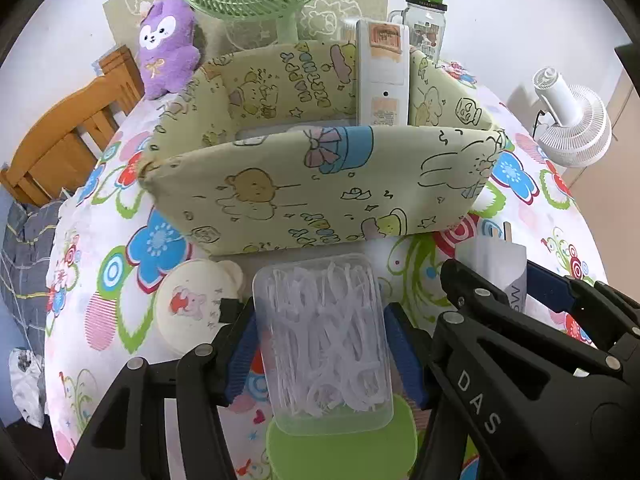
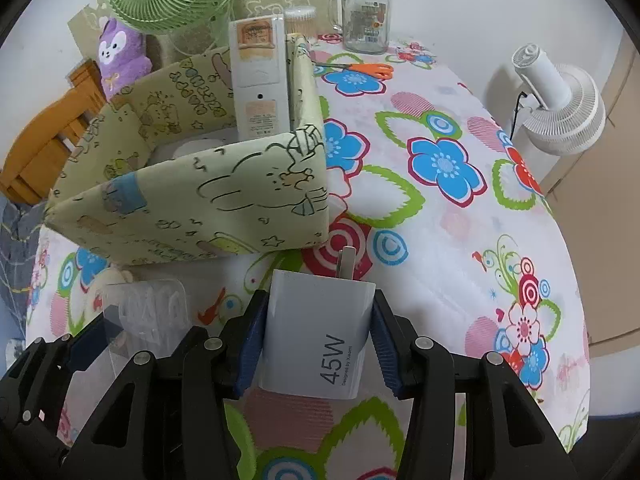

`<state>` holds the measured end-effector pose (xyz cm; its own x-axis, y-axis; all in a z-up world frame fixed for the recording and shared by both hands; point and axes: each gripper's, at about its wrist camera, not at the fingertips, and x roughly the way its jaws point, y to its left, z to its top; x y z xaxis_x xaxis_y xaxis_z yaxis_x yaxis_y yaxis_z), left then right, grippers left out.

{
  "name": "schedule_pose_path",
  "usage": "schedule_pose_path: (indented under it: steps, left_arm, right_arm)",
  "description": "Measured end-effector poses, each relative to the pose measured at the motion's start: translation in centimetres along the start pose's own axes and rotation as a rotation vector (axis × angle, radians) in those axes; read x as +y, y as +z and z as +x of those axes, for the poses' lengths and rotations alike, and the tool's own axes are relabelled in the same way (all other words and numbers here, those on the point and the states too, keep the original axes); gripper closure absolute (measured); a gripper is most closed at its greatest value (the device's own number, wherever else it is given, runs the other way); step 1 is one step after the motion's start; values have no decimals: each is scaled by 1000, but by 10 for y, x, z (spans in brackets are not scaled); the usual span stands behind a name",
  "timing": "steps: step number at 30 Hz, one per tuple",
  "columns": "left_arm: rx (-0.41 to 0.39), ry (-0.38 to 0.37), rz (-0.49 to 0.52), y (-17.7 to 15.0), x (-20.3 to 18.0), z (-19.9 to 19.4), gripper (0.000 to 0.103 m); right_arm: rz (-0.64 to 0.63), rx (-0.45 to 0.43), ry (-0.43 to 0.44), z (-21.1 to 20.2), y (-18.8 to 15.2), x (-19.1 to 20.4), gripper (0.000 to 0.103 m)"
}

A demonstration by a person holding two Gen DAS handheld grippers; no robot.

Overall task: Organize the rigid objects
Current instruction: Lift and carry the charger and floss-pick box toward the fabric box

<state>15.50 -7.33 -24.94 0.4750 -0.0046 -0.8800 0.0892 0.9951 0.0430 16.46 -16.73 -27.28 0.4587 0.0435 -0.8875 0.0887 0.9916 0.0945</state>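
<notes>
Both wrist views closely face the fabric bin (image 1: 320, 184).

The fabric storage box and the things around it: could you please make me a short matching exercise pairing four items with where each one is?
Things:
1. clear floss-pick box
2. white 45W charger
3. white remote control
4. orange-handled scissors

Places:
A. lying on the tablecloth, right of the fabric storage box
B. held in the right gripper
C. standing upright inside the fabric storage box
D. held in the left gripper

Pairs: 1-D, 2-B, 3-C, 4-A
</notes>
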Motion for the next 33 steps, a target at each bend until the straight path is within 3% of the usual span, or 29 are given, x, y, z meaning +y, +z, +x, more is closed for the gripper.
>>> schedule_pose_path:
  steps: [33]
  left_arm:
    - [-108, 20, 22, -3, 16, -96, 40]
  right_arm:
    - [24, -106, 20, -101, -8, 24, 51]
